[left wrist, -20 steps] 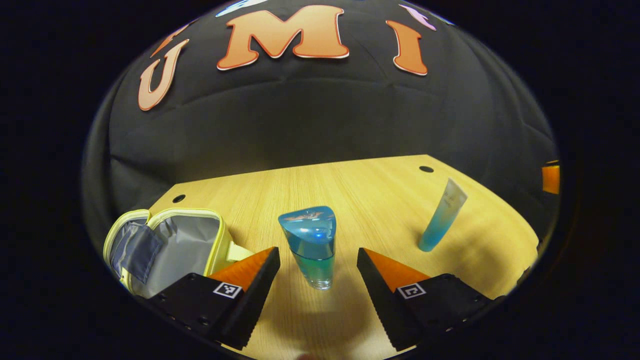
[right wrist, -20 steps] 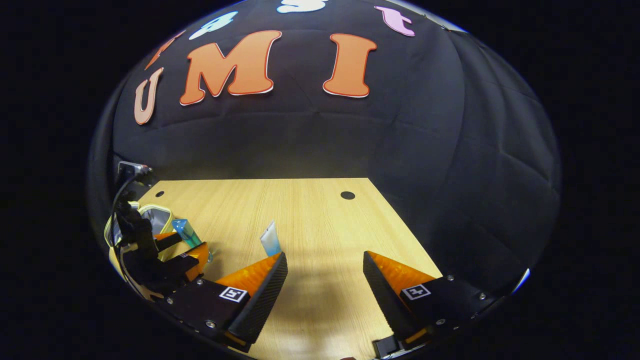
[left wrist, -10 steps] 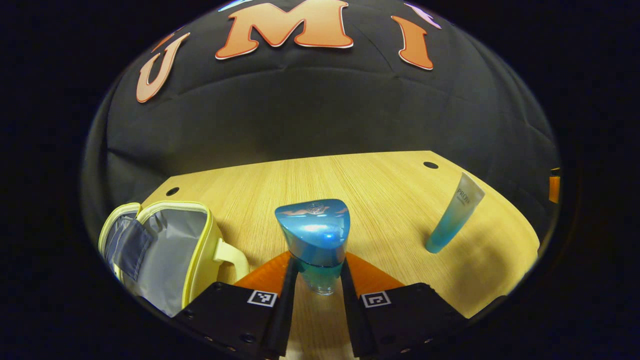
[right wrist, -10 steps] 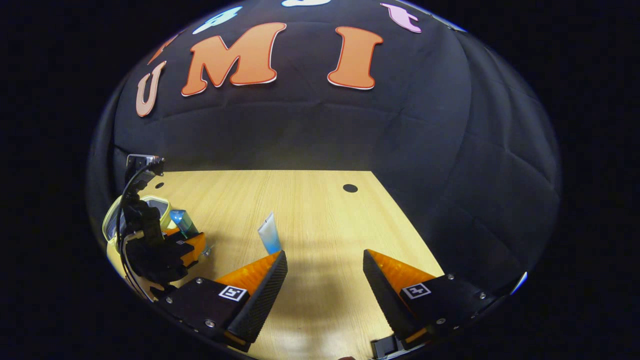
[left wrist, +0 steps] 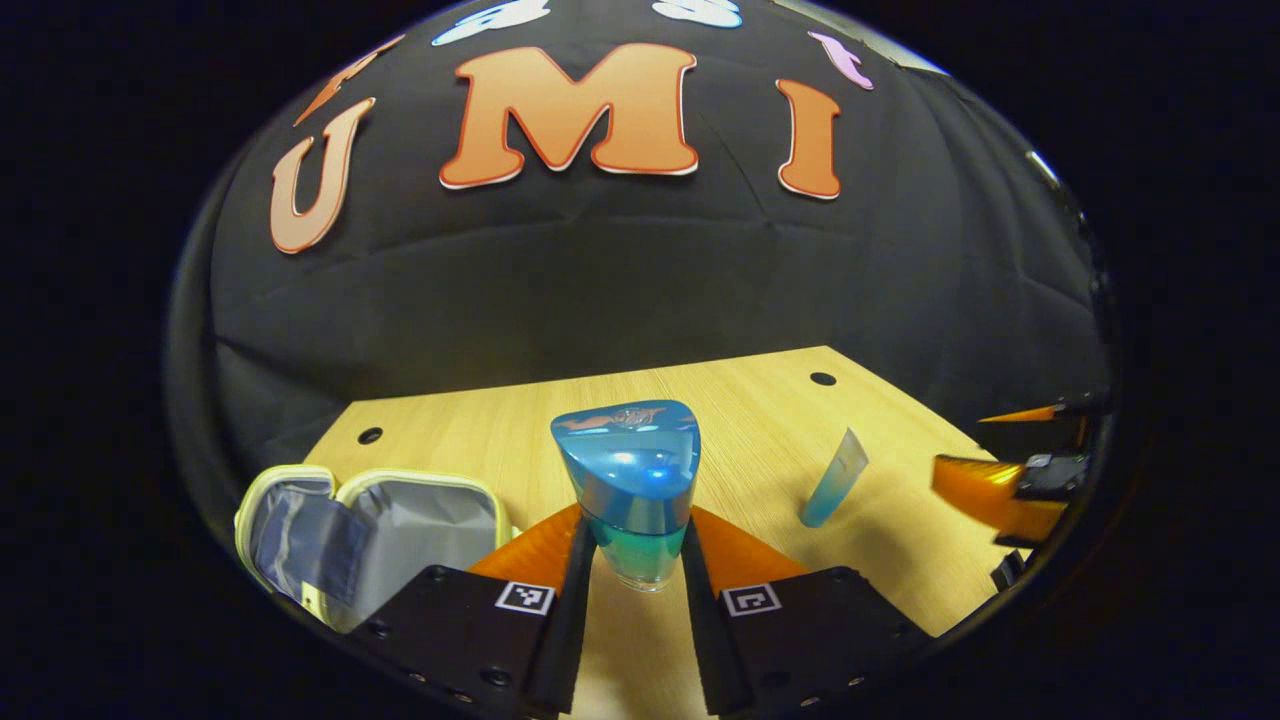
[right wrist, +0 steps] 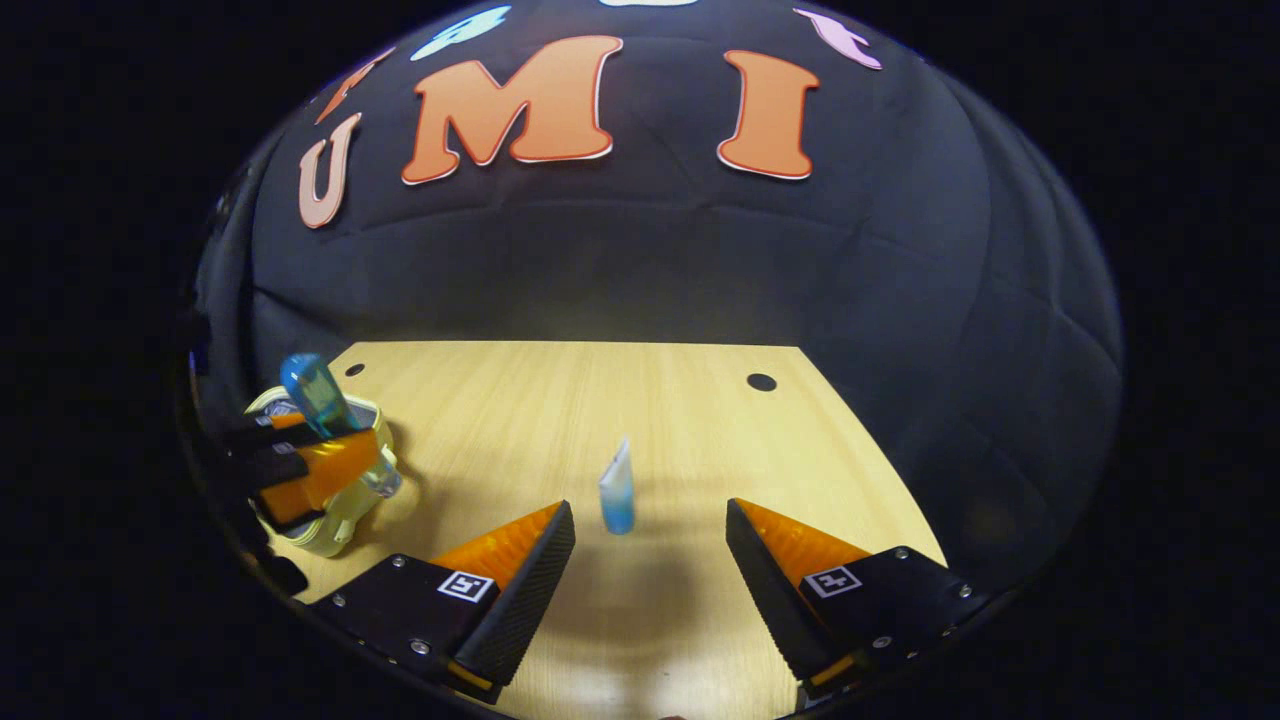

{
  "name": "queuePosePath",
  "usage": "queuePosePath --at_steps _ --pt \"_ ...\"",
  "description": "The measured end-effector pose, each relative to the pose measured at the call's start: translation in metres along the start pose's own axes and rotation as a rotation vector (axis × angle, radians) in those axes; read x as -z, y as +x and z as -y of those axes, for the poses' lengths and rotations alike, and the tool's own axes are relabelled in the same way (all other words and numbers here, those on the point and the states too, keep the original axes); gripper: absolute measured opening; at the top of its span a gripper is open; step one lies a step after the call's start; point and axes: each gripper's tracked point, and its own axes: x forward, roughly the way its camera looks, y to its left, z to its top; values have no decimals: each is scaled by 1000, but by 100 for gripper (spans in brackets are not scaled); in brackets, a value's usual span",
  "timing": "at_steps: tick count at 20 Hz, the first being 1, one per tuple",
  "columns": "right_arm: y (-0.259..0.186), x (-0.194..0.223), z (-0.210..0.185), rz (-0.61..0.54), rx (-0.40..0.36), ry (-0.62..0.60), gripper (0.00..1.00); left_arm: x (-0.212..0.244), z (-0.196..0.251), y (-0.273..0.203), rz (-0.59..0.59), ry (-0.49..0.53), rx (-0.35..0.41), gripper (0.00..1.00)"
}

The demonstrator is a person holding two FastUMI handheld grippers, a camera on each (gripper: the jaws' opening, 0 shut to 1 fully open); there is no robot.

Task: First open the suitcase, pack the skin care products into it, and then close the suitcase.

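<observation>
Left gripper (left wrist: 634, 560) is clamped on the bottle (left wrist: 630, 480): both fingers press its lower clear-teal body, 1 on each side, blue cap sticking up above the fingertips. In the left gripper view the bottle stands upright between the jaws. In the right gripper view the same bottle (right wrist: 318, 398) is tilted, held off the table, with its base just above the near edge of the case (right wrist: 345, 505) and the left gripper (right wrist: 300, 465) in front of the case.

Right gripper (right wrist: 648, 545) has its jaws wide apart, nothing between the pads. It hovers low over the table (right wrist: 560, 400), fingers pointing at the tube (right wrist: 617, 492), which stands beyond the fingertips, roughly centred in the gap and not touched. In the left gripper view the right gripper (left wrist: 1010, 480) sits at the far right edge, blurred, near the tube (left wrist: 832, 480) but apart from it.

Tube: upright on its cap end, slightly leaning, blue at the bottom fading to pale at the crimped top. Well apart from the case.

Case (left wrist: 375, 530): yellow-trimmed soft case, lying unzipped on the table's left side, grey lining exposed, a blue-grey inner pocket flap (left wrist: 300, 535) on the lid half. I see nothing inside it.

Table (left wrist: 740, 420): light wood, 2 small dark holes near the back corners (left wrist: 370, 436) (left wrist: 823, 379).
</observation>
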Motion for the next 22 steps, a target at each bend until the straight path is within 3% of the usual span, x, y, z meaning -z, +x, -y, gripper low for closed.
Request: queuePosePath --at_steps 4,9,13,14,15,19,22 --pt "33 9 -21 -32 -50 -16 98 -15 -39 -42 -5 -63 -40 46" --pt "90 33 -28 -95 -65 -19 97 -18 -102 -74 -9 -65 -171 46" --pt "128 55 -28 -150 -44 -14 87 -18 -131 -91 -16 -81 -232 47" --pt "133 56 -27 -155 -38 -16 80 -19 -138 -95 -14 -71 -244 46" --pt "138 58 -28 -158 -38 -14 83 -21 -142 -97 -11 -69 -253 46" --pt "148 67 -25 -194 -28 29 66 -15 -151 -102 -21 -98 -268 46" --pt "147 64 -23 -199 -29 36 43 -7 -154 -102 -39 -126 -253 46"
